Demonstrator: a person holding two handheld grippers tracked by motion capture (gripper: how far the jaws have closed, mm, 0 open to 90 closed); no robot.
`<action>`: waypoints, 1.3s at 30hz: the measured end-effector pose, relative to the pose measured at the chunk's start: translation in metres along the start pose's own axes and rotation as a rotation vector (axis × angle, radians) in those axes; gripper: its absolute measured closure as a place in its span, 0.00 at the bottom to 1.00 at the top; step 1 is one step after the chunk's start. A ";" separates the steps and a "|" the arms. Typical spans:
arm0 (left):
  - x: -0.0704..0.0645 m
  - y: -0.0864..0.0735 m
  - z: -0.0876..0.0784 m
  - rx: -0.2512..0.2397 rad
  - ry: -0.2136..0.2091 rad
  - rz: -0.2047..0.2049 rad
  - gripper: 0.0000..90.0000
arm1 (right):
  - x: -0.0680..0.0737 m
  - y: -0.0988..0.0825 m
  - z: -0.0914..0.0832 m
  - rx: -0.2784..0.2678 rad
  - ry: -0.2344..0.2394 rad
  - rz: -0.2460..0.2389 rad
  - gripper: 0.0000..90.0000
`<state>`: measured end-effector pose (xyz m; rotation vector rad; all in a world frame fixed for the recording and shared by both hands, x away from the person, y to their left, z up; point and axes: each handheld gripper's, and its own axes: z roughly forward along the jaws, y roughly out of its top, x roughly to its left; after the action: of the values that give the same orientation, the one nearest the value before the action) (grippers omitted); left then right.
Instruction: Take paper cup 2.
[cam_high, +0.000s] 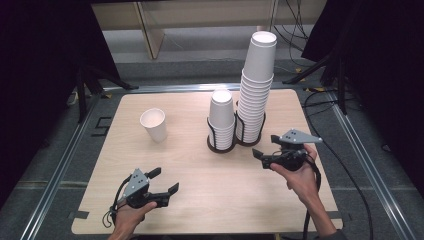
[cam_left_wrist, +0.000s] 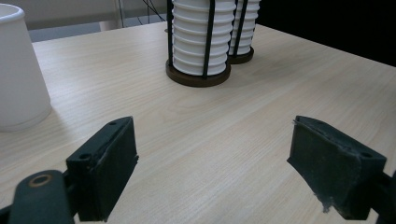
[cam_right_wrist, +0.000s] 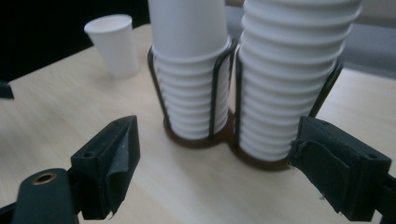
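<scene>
Two stacks of white paper cups stand side by side near the far middle of the counter (cam_high: 200, 175), each in its own dark wire holder with a round base. The short stack (cam_high: 221, 119) sits on the left in the high view, and the tall stack (cam_high: 256, 85) just to its right rises well above it; the two holders' bases touch or nearly touch. The cups in each stack are too tightly nested to count.

One single paper cup (cam_high: 154, 125) stands alone and upright, mouth up, well to the left of the holders. The high view looks into it, and nothing shows inside.

The right hand-held gripper (cam_high: 265, 147) hangs just in front of the tall stack, jaws apart and holding nothing. Its own view looks straight at both holders, with the lone cup beyond at the upper left.

The left hand-held gripper (cam_high: 164, 180) is near the front edge of the counter, well apart from all the cups, jaws likewise apart with nothing between them. Its view shows the single cup's side wall close at the left edge.
</scene>
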<state>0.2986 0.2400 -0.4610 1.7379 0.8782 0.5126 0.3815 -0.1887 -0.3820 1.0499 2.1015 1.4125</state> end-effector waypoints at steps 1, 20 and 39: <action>0.000 0.000 0.001 -0.003 -0.007 0.001 0.16 | -0.001 0.005 -0.001 -0.012 -0.008 0.010 0.17; 0.004 0.000 0.003 0.000 -0.010 0.002 0.16 | -0.039 0.100 -0.010 -0.110 -0.049 0.023 0.17; 0.004 0.000 0.004 -0.004 -0.024 0.004 0.16 | -0.047 0.175 0.001 -0.150 -0.072 0.007 0.17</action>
<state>0.3038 0.2403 -0.4631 1.7391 0.8560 0.4951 0.4756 -0.1873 -0.2271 1.0338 1.9112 1.4877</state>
